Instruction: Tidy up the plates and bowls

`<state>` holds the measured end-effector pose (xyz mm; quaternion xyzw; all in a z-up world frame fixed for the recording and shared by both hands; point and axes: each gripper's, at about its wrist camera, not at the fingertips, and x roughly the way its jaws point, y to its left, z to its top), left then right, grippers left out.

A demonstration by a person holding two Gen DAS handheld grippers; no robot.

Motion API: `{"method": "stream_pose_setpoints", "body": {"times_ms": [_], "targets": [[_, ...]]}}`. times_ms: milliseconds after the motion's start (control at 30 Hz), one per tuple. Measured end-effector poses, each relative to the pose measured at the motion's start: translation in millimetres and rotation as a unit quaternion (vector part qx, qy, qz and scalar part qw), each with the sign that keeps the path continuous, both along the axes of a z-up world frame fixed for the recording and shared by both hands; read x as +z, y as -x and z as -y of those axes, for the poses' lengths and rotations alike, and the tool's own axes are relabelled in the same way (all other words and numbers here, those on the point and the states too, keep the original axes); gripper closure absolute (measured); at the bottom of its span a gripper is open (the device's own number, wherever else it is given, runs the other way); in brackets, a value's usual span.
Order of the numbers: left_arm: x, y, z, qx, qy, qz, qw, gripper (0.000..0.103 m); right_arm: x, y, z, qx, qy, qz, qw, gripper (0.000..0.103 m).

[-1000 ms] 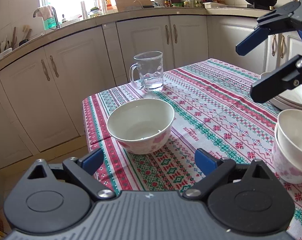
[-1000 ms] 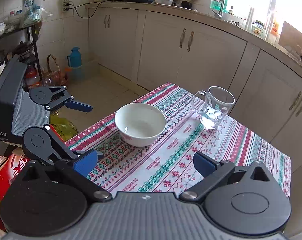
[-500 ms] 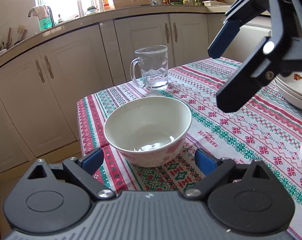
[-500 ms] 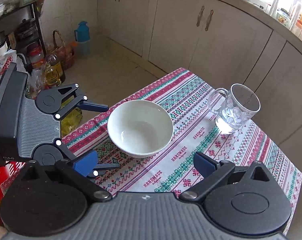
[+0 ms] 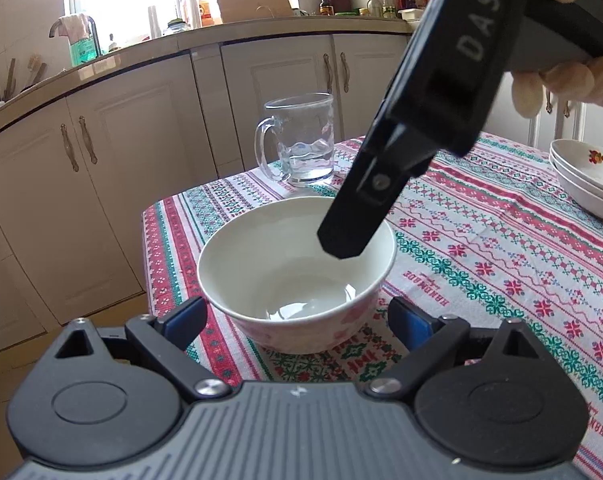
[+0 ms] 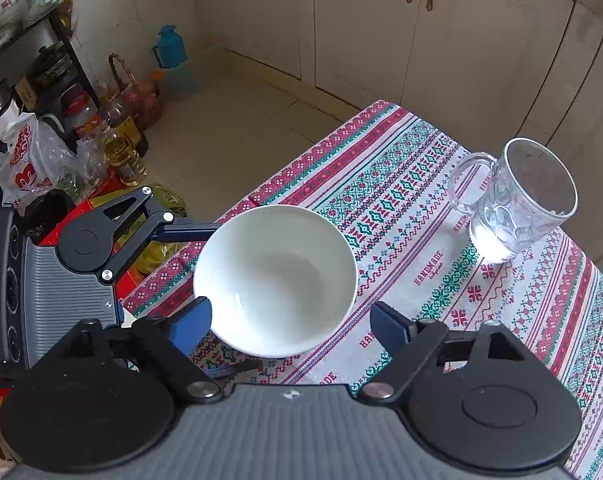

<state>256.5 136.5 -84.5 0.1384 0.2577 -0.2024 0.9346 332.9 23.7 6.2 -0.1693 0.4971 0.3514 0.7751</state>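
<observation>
1. Across the lower right of both views: table under a striped red-green-white tablecloth, its corner toward the cream cabinets.
2. Right gripper: fills the bottom of the right wrist frame, pointing steeply down. In the left wrist view it comes in from the upper right, one finger tip inside the bowl's rim line. Its jaws have just been closing in, with the bowl between them; blue pads sit on either side of the bowl's near half, the left pad right at the wall, the right pad with a gap. Not clamped.
3. Left gripper: bottom of the left wrist frame, spread wide, pads flanking the bowl's base with gaps both sides. Released, holding nothing.
4. Stacked plates: right edge of the left wrist frame, flower print on the top one, well apart from the bowl.
5. White bowl: centre of both frames, upright, empty, near the table corner, pink pattern outside.
6. Glass mug: upright, beyond the bowl in the left wrist view, handle to frame left.
7. Gloved hand: upper right, on the right gripper's handle.
</observation>
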Motion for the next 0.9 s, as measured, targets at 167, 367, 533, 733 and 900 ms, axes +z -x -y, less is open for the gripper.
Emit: {"method": "stream_pose_setpoints", "body": {"times_ms": [167, 367, 533, 733, 900], "targets": [[-1, -4, -1, -0.007, 0.003, 0.001, 1.0000, 0.007, -12, -13, -3, -0.005, 0.001, -0.006, 1.000, 0.018], [-1, -7, -3, -0.011, 0.005, 0.003, 0.9999, 0.009, -22, -29, -1, -0.016, -0.008, -0.019, 1.000, 0.027], [-1, -9, -3, -0.016, 0.008, 0.001, 0.9998, 0.009, -29, -34, -2, -0.016, -0.009, -0.022, 1.000, 0.037], [-1, -10, -2, -0.018, 0.007, 0.001, 0.9998, 0.010, -33, -37, -4, -0.016, -0.013, -0.027, 0.999, 0.038], [0, -11, -2, -0.019, 0.007, -0.001, 0.9998, 0.010, -34, -37, -5, -0.012, -0.024, -0.033, 0.999, 0.038]]}}
